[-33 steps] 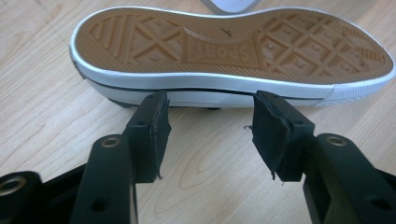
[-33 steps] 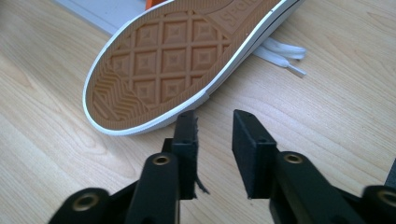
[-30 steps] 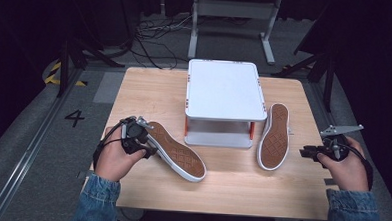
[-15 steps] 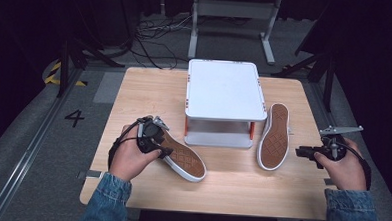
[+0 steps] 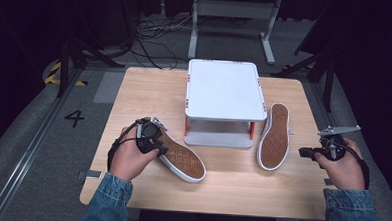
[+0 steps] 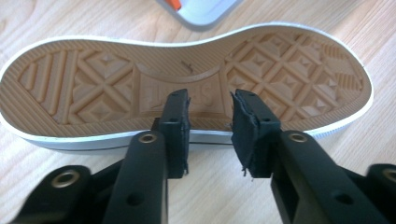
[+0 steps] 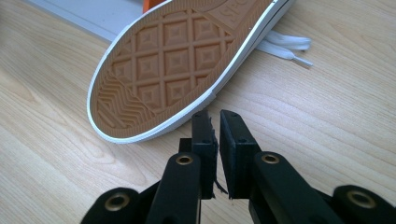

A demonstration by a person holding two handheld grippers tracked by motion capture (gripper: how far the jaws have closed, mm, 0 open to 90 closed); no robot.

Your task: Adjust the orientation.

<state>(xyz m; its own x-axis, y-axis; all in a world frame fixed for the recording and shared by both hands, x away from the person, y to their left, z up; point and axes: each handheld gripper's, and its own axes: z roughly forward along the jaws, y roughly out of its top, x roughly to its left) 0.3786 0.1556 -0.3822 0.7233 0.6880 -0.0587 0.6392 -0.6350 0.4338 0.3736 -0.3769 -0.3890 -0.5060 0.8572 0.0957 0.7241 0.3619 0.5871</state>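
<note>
A light wooden table (image 5: 135,88) on grey floor (image 5: 27,148) — cables (image 5: 157,31) trailing into darkness.

A white two-tier plastic shelf (image 5: 225,92) stood mid-table on the pale wooden table (image 5: 150,88); cables (image 5: 157,31) trailed on the far floor.
</note>
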